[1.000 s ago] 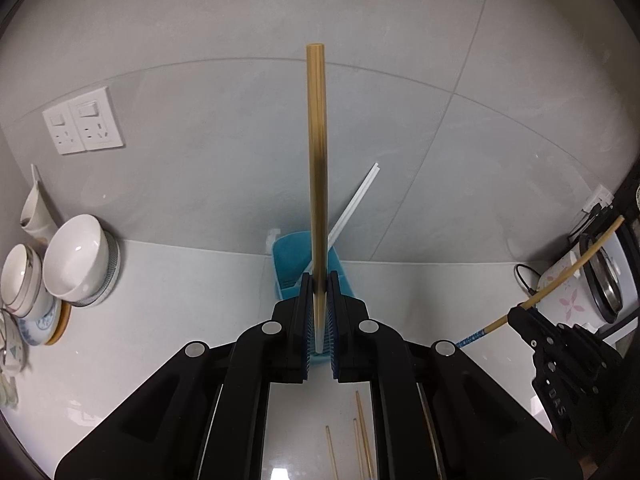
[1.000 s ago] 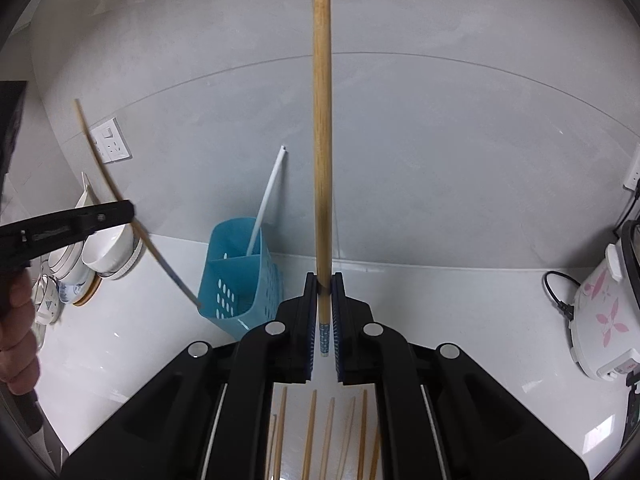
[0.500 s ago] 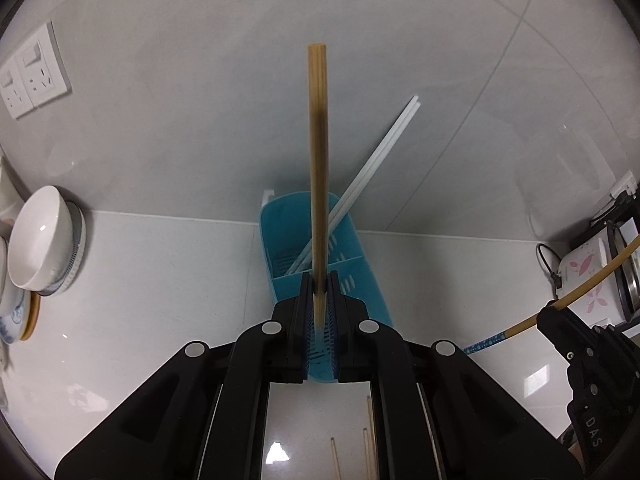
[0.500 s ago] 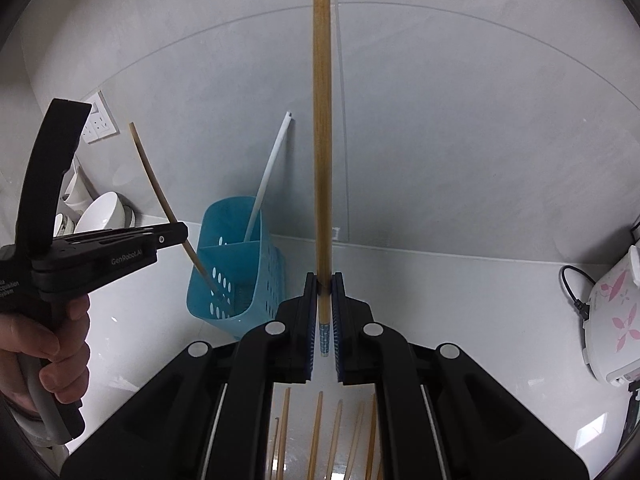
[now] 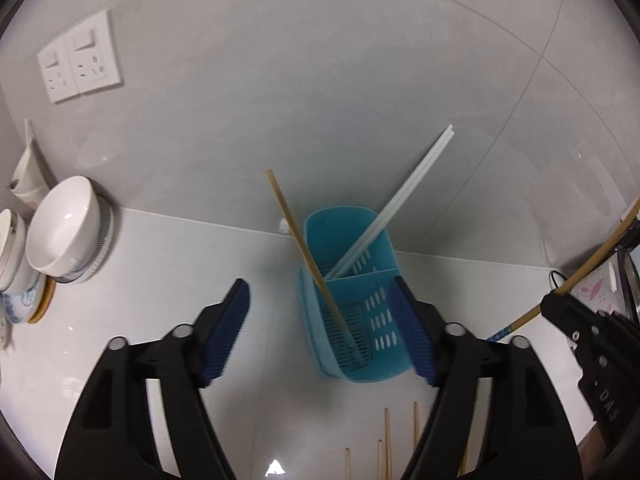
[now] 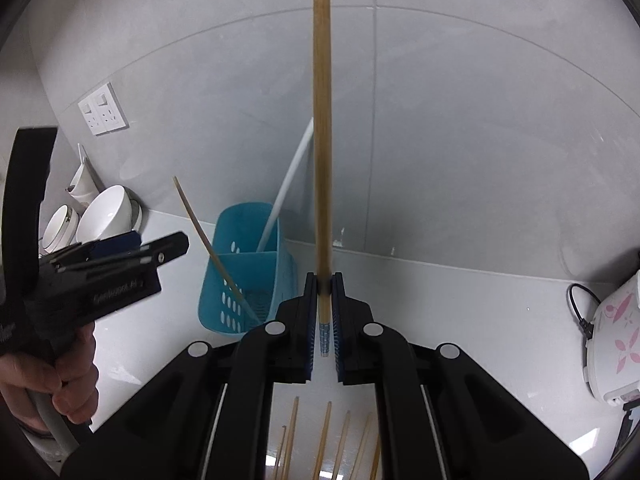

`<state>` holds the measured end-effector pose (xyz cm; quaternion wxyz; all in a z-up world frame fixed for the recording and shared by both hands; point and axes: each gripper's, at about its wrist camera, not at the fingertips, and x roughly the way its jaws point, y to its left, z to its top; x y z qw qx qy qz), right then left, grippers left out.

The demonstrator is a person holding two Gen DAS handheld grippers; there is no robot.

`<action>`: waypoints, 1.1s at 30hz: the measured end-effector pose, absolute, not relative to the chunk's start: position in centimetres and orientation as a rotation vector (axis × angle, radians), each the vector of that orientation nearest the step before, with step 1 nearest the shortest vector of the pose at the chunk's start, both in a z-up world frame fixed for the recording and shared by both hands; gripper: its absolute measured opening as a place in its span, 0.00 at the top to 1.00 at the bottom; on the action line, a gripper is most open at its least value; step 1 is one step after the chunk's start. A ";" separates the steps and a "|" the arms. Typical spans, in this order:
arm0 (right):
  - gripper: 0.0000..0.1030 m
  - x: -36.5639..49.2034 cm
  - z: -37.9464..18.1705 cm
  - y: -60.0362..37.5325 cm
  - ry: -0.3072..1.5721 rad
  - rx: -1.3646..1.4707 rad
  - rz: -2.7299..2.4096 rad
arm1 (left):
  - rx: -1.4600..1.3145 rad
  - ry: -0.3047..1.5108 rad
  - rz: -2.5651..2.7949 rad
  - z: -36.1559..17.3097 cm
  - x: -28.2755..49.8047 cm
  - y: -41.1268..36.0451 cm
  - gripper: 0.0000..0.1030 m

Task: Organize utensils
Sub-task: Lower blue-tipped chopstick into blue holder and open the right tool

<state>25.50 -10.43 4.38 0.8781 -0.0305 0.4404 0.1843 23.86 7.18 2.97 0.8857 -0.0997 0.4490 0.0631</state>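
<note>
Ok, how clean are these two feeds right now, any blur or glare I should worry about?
Left wrist view: left gripper fingers slightly motion-smeared, blue caddy sharp, small glare on the counter. Right wrist view: held chopstick crisp, wall lines bowed by fisheye.

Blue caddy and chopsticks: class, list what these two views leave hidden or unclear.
- Loose chopsticks, right wrist view: lower ends cut off by the frame edge and the right tool.
- Blue caddy, left wrist view: right wall partly behind the open left tool.
- Rice cooker: cut off at the right edge.
</note>
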 end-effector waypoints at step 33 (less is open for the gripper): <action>0.94 28.7 1.2 -0.4 1.009 -0.181 0.540 | -0.194 0.940 0.185 2.1 19.7 11.4 0.06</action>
